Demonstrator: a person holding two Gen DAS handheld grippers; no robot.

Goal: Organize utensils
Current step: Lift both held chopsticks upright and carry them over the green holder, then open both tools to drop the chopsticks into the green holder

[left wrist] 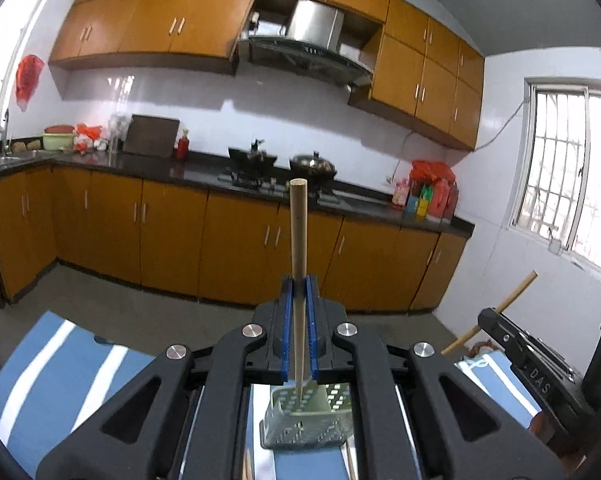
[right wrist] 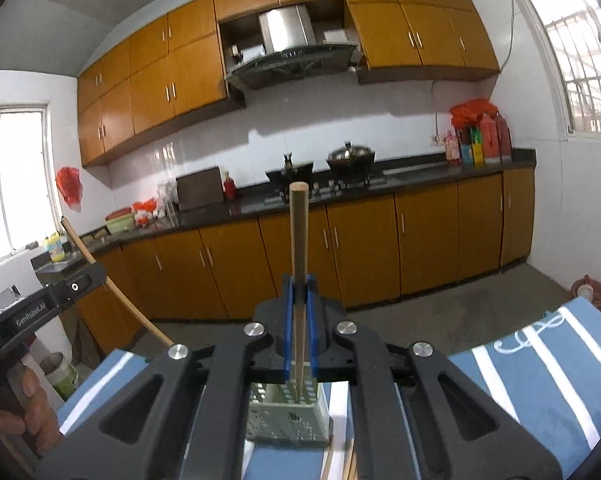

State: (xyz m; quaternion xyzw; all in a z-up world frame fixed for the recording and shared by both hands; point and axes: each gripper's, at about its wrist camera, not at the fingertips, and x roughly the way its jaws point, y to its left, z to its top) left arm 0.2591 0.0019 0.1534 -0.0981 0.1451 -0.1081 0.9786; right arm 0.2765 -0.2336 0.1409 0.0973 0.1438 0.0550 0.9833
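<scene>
While each hand-held gripper is raised above the table, both have their blue pads pressed onto a single wooden chopstick. The left hand-held gripper (left wrist: 299,280) pinches one chopstick (left wrist: 299,232) near its middle, so the thick blunt end stands up in front of the kitchen cabinets and the thin tip points down toward the holder. The right hand-held gripper (right wrist: 299,280) pinches the other chopstick (right wrist: 299,236) in the same upright way, blunt end up. Below and between the arms of each tool sits a pale green perforated utensil holder (left wrist: 308,424), standing on a table covered by a blue cloth with white stripes (left wrist: 60,364). In both wrist views the chopstick tip shows over the holder's open top, though whether it is inside or only above cannot be told. More wooden sticks (right wrist: 350,462) lie on the cloth just beside the holder's base. From the left view the right tool appears at the right edge with its chopstick slanting up; from the right view the left tool appears at the left edge, a hand (right wrist: 24,412) wrapped around its grip.
</scene>
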